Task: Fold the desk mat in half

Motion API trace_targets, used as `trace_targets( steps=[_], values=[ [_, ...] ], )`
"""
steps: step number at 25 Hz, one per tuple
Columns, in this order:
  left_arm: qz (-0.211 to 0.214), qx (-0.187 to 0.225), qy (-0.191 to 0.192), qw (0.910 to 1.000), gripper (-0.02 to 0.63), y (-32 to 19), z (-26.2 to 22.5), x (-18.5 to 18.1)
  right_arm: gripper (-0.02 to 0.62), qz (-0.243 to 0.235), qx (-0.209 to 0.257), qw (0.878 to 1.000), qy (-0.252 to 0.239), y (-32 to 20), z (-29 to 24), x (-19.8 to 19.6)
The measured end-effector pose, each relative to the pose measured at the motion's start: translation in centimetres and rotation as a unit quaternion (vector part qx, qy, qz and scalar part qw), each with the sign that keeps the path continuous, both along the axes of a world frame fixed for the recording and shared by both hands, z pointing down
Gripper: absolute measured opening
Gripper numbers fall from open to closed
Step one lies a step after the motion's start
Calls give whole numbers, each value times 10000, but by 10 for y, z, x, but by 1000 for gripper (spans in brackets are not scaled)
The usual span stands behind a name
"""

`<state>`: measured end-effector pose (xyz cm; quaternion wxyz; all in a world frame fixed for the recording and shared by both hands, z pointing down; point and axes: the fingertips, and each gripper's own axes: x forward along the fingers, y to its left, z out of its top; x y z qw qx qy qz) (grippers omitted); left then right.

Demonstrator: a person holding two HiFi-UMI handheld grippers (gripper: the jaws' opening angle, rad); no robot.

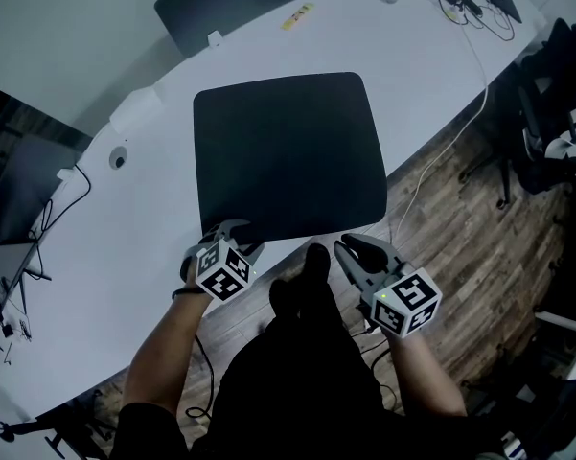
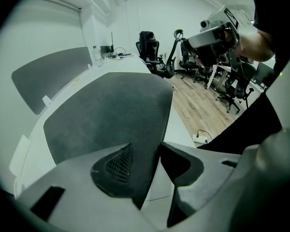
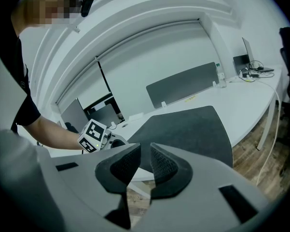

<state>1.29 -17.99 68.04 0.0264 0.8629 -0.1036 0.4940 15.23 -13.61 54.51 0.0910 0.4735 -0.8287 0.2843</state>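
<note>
A black desk mat (image 1: 288,156) lies flat on the white table (image 1: 125,247), with its near edge by the table's front edge. My left gripper (image 1: 238,233) is at the mat's near left corner. In the left gripper view the mat (image 2: 106,110) corner runs between the jaws of the gripper (image 2: 145,146): one pad lies against it, and a gap shows on the other side. My right gripper (image 1: 355,245) hangs just off the table's edge near the mat's near right corner. Its jaws (image 3: 145,149) stand a narrow gap apart with nothing between them, and the mat (image 3: 188,129) lies beyond them.
A grey partition panel (image 1: 240,3) stands at the table's far side. Cables and devices (image 1: 470,8) lie at the far right, and a white cable (image 1: 450,142) drops over the edge. Office chairs (image 1: 546,94) stand on the wooden floor. A dark monitor (image 1: 19,161) is at the left.
</note>
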Motion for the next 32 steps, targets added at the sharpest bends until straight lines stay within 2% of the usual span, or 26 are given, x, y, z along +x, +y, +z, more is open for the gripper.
trace_targets(
  steps=[5, 10, 12, 14, 16, 19, 22, 25, 29, 32],
  values=[
    [37, 32, 8, 10000, 158, 1, -1, 1, 63, 3, -64, 10000, -13, 0, 3, 4],
    [90, 121, 15, 9999, 101, 1, -2, 5, 61, -37, -93, 9999, -14, 0, 3, 4],
    [-59, 45, 127, 9999, 8, -1, -3, 6, 61, -58, -103, 9999, 1, -1, 4, 3],
    [-141, 15, 162, 9998, 9, -2, -3, 6, 61, -79, -105, 9999, 13, -2, 4, 3],
    [29, 160, 27, 9999, 12, -1, -2, 7, 62, -96, -108, 9999, 22, -2, 3, 4],
    [416, 565, -270, 9972, 61, -1, -1, 9, 62, -93, -149, 9998, 50, -3, 6, 6],
    [476, 639, -311, 9963, 239, -13, -3, 13, 61, -83, -178, 9998, 58, -3, 8, 8],
    [600, 370, -262, 9972, 341, -23, -1, 16, 61, -32, -184, 9998, 43, -3, 6, 12],
    [615, -349, -40, 9975, 396, -21, 7, 16, 62, 31, -199, 9998, 19, -5, 6, 14],
    [570, -445, 153, 9973, 400, -24, 7, 16, 61, 51, -235, 9997, -26, -7, 9, 14]
  ],
)
